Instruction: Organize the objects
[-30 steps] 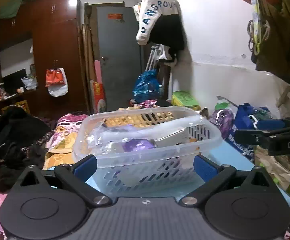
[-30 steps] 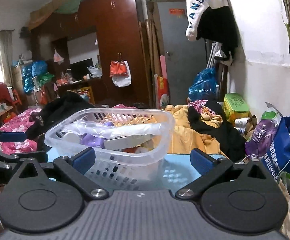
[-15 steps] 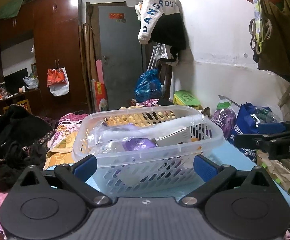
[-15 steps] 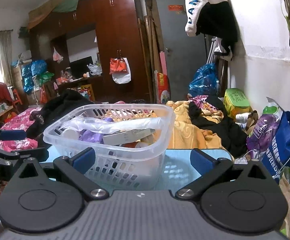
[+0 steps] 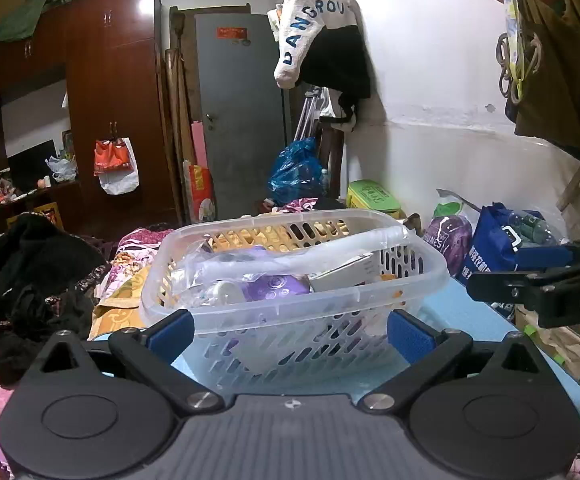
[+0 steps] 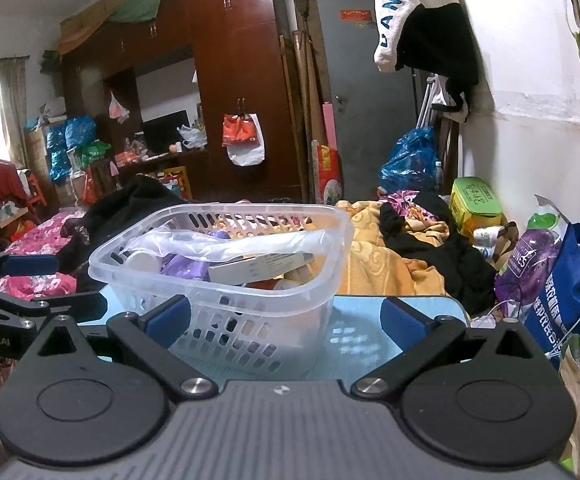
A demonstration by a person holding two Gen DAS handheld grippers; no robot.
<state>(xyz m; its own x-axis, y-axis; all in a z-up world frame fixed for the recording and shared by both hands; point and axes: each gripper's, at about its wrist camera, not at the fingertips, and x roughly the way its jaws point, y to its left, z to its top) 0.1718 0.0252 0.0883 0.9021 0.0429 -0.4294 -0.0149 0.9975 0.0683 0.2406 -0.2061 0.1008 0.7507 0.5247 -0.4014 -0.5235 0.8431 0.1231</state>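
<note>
A clear plastic basket (image 5: pixel 290 332) stands on a light blue table (image 5: pixel 462 312). It holds a purple pack (image 5: pixel 277 286), a white box (image 5: pixel 346 270), a clear plastic bag (image 5: pixel 298 254) and small bottles. My left gripper (image 5: pixel 290 330) is open and empty, its blue pads either side of the basket's near wall. My right gripper (image 6: pixel 285 318) is open and empty, to the right of the basket (image 6: pixel 225 280). Each gripper shows at the edge of the other's view.
Blue and purple bags (image 5: pixel 498 244) stand against the wall at the table's right. Clothes and blankets (image 6: pixel 390 256) lie piled beyond the table. A wardrobe (image 5: pixel 109 112) and a grey door (image 5: pixel 241 116) stand at the back.
Both views have risen and drawn back slightly from the basket. Both grippers stay open. The basket has not moved.
</note>
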